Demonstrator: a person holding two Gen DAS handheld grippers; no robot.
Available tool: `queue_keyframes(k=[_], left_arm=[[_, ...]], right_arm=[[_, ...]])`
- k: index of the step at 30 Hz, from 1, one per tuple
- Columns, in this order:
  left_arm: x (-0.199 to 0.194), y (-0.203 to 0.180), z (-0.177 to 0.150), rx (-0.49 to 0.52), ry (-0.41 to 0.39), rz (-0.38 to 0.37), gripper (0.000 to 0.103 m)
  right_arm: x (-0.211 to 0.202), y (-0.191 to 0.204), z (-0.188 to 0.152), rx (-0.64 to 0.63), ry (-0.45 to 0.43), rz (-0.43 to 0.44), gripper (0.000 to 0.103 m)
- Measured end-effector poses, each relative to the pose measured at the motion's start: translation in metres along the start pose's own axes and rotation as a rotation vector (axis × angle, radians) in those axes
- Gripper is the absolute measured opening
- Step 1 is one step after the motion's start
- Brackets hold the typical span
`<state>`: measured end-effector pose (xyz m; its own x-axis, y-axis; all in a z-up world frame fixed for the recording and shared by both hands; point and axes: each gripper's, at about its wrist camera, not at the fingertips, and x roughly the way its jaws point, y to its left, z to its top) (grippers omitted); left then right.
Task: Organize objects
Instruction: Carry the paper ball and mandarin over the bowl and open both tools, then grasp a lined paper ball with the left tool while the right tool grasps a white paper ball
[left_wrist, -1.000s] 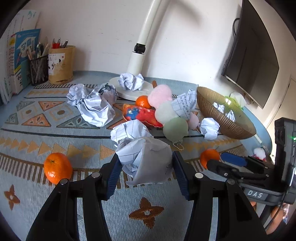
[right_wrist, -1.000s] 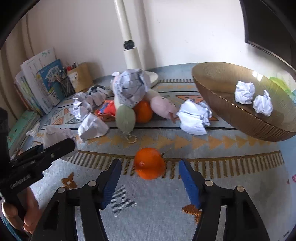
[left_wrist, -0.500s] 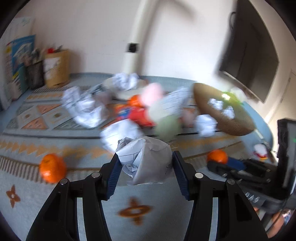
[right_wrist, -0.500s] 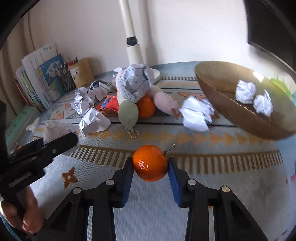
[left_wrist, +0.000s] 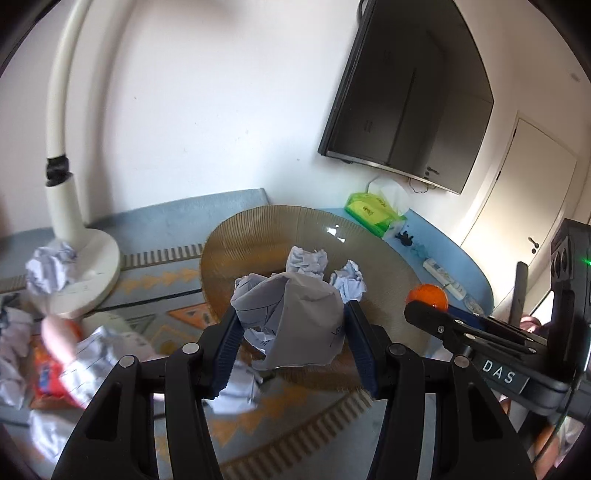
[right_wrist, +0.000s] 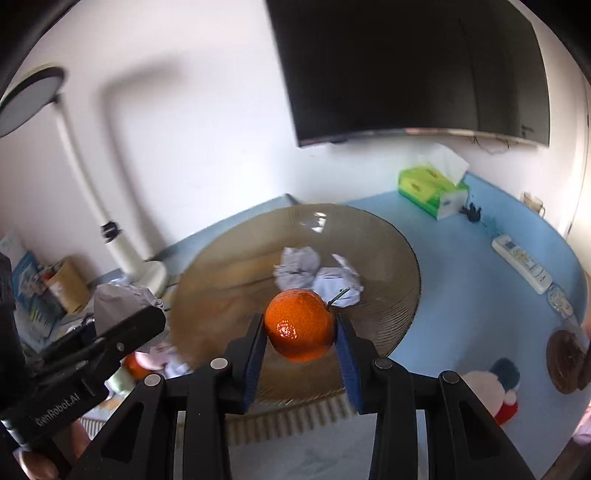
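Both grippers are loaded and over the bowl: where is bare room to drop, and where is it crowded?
Free: the brown bowl's left half, beside its two paper balls; also the blue tabletop between bowl and remote. Crowded: the rug left of the bowl, littered with crumpled paper around the lamp base.

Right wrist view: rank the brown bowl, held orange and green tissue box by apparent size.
1. brown bowl
2. orange, though nearness to the camera inflates it
3. green tissue box, roughly similar; true order with the orange is unsure
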<state>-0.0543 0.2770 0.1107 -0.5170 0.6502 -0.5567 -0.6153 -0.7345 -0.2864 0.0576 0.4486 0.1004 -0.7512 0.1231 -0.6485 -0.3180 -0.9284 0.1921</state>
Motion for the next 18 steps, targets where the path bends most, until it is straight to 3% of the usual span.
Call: queue_keyframes(k=[1,2,3,4,8,12,15,18], left_arm=[[0.003,0.003,0.000,-0.015,-0.007,0.006,0.077],[0.003,0.005,-0.001,-0.026,-0.016,0.010,0.092],[0.001,0.008,-0.002,-0.040,-0.026,0.000,0.103],[-0.003,0.010,-0.003,-0.048,-0.033,-0.013,0.102],[-0.036,0.025,-0.005,-0.089,-0.060,-0.021,0.102],[-0.100,0.045,-0.020,-0.129,-0.146,0.009,0.102],[-0.146,0.063,-0.042,-0.139,-0.201,0.128,0.102],[-0.169,0.088,-0.078,-0.130,-0.205,0.332,0.102]], right_arm=[[0.006,-0.005,0.002,0.017,0.012,0.005,0.040],[0.007,-0.009,0.002,0.030,0.011,0.006,0.044],[0.007,-0.011,0.002,0.043,0.004,-0.011,0.055],[0.005,-0.013,0.001,0.045,-0.012,-0.026,0.060],[-0.011,-0.007,-0.006,0.006,-0.052,-0.013,0.060],[-0.038,0.029,-0.014,-0.077,-0.095,0.073,0.060],[-0.049,0.065,-0.025,-0.139,-0.107,0.145,0.060],[-0.036,0.100,-0.050,-0.191,-0.070,0.191,0.060]])
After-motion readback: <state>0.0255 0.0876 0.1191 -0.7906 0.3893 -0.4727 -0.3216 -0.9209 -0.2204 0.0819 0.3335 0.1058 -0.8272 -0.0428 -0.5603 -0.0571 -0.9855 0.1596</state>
